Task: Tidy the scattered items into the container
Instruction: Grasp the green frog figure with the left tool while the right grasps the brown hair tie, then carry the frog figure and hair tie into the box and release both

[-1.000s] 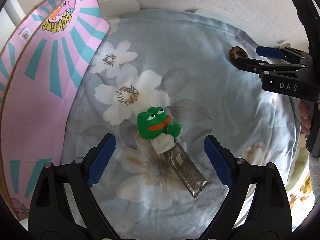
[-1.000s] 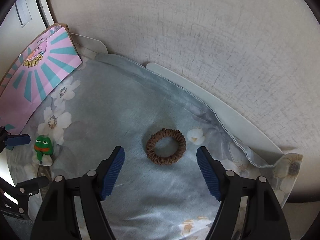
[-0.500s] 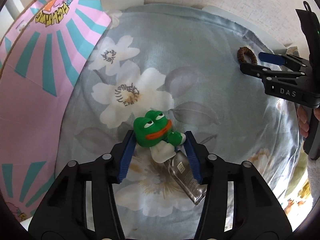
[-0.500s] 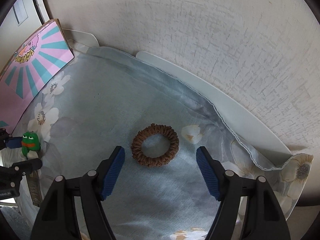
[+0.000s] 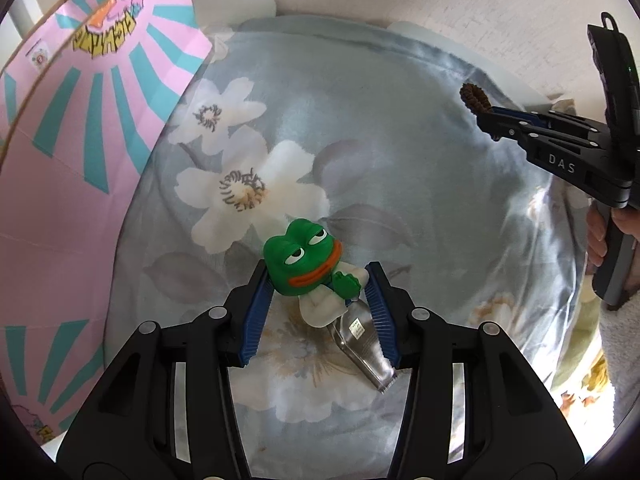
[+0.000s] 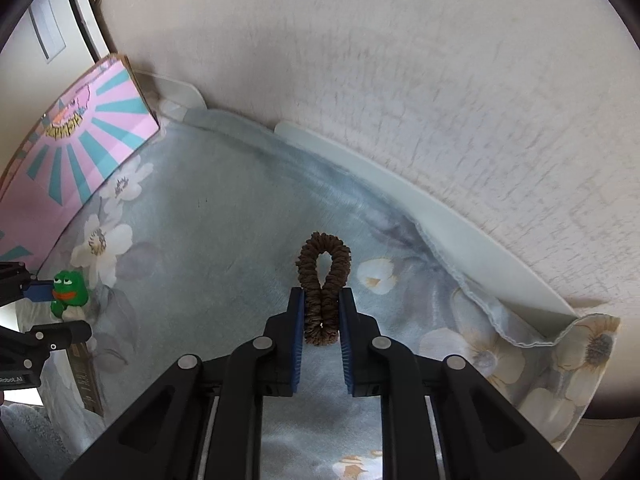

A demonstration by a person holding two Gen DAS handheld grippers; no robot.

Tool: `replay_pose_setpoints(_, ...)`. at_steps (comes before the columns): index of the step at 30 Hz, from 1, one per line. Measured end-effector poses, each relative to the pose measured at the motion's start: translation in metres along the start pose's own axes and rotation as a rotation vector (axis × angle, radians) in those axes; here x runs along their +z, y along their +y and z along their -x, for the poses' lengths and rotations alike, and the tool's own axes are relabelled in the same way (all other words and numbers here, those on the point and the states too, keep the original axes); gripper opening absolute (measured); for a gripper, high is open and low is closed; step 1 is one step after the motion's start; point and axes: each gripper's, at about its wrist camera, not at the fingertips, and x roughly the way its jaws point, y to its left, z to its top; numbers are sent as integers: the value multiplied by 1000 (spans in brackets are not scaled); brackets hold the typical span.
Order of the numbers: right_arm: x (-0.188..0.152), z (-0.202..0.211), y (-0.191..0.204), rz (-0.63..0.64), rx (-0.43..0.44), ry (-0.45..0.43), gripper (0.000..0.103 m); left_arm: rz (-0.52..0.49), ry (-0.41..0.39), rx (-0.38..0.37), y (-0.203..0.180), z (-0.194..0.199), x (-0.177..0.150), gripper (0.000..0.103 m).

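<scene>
Green frog figurine (image 5: pixel 302 258) sat clamped in left gripper (image 5: pixel 318 302) at lower centre, right gripper (image 6: pixel 322 318) pinching brown scrunchie (image 6: pixel 322 280); rounded head might slip when lifted toward pink box (image 5: pixel 72 152).

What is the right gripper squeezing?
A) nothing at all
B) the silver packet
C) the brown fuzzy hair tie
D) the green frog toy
C: in the right wrist view the right gripper has its jaws pressed on the brown fuzzy hair tie, squashing it into a narrow loop; the green frog toy sits in the left gripper.
</scene>
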Motion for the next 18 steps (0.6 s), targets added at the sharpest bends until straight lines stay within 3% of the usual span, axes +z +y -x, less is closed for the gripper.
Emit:
replay_pose_setpoints(9,2,28,-7,9,-4,-41,15,9,-57,-64,-8,42,-2,43)
replay_pose_setpoints(18,31,44,22,68,0,-90,15,17,-161,-51,-1,94,9,43)
